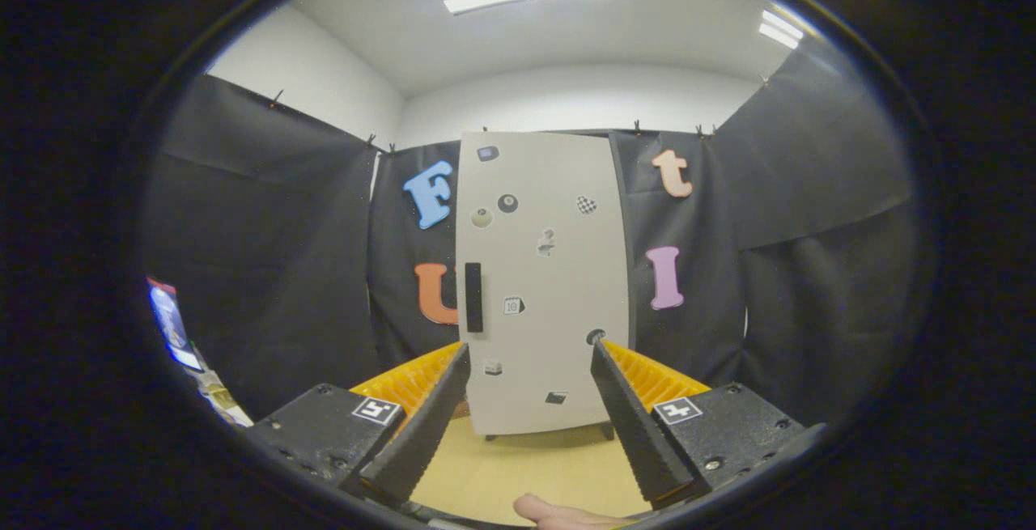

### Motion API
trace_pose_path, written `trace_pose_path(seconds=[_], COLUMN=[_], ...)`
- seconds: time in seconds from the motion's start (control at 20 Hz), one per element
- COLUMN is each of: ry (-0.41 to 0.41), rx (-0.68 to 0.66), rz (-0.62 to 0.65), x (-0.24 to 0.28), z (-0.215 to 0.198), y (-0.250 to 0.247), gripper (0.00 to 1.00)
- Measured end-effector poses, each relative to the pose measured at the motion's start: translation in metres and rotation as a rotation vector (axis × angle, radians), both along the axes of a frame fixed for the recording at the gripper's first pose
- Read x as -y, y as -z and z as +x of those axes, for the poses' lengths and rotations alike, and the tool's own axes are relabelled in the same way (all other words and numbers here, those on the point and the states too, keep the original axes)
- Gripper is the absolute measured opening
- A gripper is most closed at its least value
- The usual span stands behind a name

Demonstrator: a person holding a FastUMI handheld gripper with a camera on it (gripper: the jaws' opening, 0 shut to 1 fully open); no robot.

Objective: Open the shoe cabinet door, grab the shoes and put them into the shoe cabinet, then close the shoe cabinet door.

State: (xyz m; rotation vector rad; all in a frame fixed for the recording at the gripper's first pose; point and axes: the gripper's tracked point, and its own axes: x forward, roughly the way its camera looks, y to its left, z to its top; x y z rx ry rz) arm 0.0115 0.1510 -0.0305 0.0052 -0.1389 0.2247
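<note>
White cabinet sits dead centre of the frame, door shut, one dark handle on its left edge. Gripper is spread wide, holding nothing, well short of it. A shut door fits both ends of the job. If opening, I'd pinch that handle square-on. Stickers: roughly nine

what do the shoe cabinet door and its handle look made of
Beyond the open claw, the shoe cabinet door looks like painted or laminated board: flat, matte off-white, with stickers on it. Its handle looks like matte black plastic or metal; which one is unclear.
</note>
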Motion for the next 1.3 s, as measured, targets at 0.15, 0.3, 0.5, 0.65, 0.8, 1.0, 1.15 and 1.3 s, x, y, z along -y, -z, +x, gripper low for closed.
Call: trace_pose_path(seconds=[0.15,0.3,0.5,0.65,0.8,1.0,1.15,1.3], ry=[0.004,0.012,0.006,0.023,0.024,0.02,0.035,0.062], rx=[0.027,0.062,0.065,0.067,0.066,0.055,0.052,0.035], rz=[0.003,-0.003,0.006,0.008,0.014,0.032,0.044,0.049], x=[0.013,0.019,0.026,0.027,0.025,0.03,0.04,0.048], z=[-0.013,-0.022,-0.028,-0.022,-0.023,-0.022,-0.019,-0.013], y=[-0.007,-0.011,-0.006,-0.008,-0.005,0.001,0.004,0.009], gripper=[0.98,0.99,0.98,0.98,0.99,0.99,0.98,0.98])
